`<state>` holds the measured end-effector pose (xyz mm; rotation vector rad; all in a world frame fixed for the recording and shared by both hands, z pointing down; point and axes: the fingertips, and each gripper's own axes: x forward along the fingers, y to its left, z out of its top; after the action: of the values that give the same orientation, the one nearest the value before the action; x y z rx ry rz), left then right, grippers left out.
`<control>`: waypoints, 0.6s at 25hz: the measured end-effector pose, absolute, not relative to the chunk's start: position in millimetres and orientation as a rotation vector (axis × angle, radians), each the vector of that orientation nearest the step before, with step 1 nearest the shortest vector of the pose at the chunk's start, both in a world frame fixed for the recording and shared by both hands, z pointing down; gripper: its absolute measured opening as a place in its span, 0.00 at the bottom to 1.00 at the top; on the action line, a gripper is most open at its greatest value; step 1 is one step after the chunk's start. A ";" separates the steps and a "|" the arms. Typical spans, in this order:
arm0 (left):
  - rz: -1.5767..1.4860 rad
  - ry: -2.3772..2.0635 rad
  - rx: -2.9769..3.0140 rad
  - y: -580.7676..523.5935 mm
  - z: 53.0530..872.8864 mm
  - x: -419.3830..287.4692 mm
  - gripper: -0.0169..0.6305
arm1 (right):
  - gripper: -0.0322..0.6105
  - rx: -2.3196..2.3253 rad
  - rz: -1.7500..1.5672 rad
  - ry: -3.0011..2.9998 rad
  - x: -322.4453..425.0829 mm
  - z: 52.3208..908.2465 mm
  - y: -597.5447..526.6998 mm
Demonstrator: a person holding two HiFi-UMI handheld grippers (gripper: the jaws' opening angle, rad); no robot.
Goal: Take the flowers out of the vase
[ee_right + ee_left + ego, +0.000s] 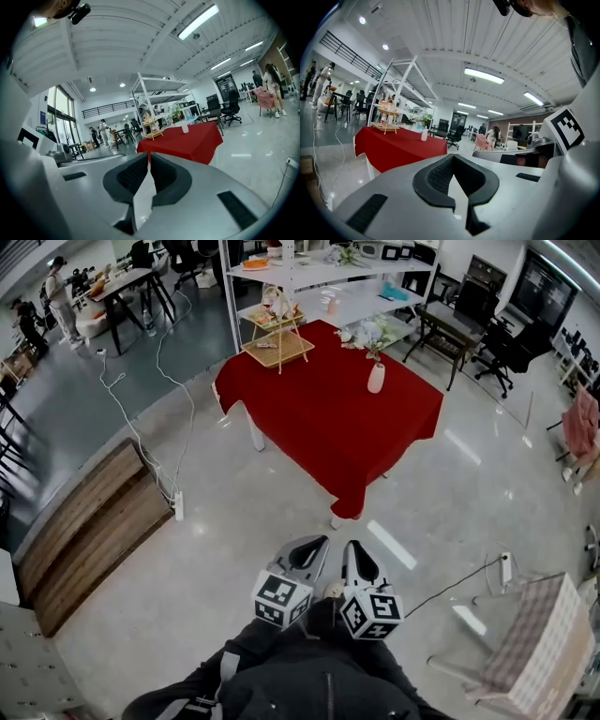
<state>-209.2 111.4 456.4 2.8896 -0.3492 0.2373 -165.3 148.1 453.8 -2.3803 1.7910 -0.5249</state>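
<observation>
Head view: two hand-held grippers, the left hand-held gripper (317, 545) and right hand-held gripper (354, 547), sit side by side low over the floor (234, 549), well apart from the one white vase (376, 378) of flowers (367, 337) on the one red tabletop (328, 427) (it also carries one wooden tiered stand (277, 338)). Left gripper view: jaws closed together, nothing between; vase (424, 135) far ahead, to their left. Right gripper view: jaws likewise together, empty; vase (184, 128) distant, ahead and rightward.

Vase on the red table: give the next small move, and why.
Probably step up to the red table first: the vase with the flowers stands toward its far side, and the left gripper and right gripper, both shut and empty, are well short of the table.
</observation>
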 end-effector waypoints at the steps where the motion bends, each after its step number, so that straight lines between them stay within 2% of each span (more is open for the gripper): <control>1: 0.239 -0.350 2.888 108.3 456.7 -201.5 0.04 | 0.08 -2.378 -0.523 1.797 -158.2 453.1 144.6; 15: 0.235 -0.328 2.899 83.6 457.7 -104.6 0.04 | 0.08 -2.350 -0.509 1.782 -57.6 447.8 109.5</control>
<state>-104.6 83.6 457.7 2.8995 -0.3276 0.2347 -57.6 109.5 447.8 -2.3496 1.7823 -0.5093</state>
